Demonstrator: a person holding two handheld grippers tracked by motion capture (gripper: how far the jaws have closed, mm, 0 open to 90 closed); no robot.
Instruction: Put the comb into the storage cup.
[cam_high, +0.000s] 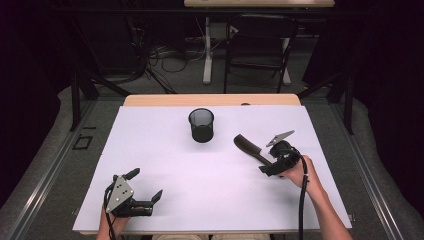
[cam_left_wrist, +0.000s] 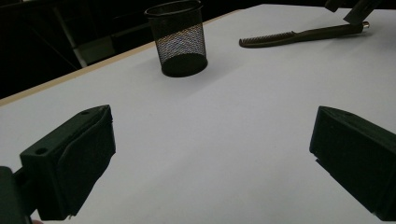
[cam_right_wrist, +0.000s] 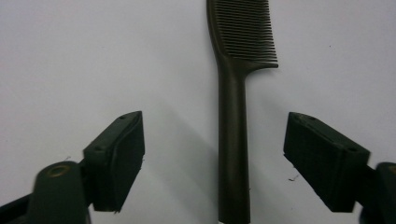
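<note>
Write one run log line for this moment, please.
right gripper: open, astride comb handle, no contact | left gripper: open, idle | mesh cup: upright

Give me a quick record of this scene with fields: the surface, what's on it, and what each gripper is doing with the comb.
surface: white table top
comb: dark comb lying flat, its handle between the right jaws, no pad touching it
cup: black mesh cup upright, apart from the comb
right gripper: right gripper open, jaws on either side of the comb handle
left gripper: left gripper open, nothing between its jaws, near the table's front left
held: nothing
</note>
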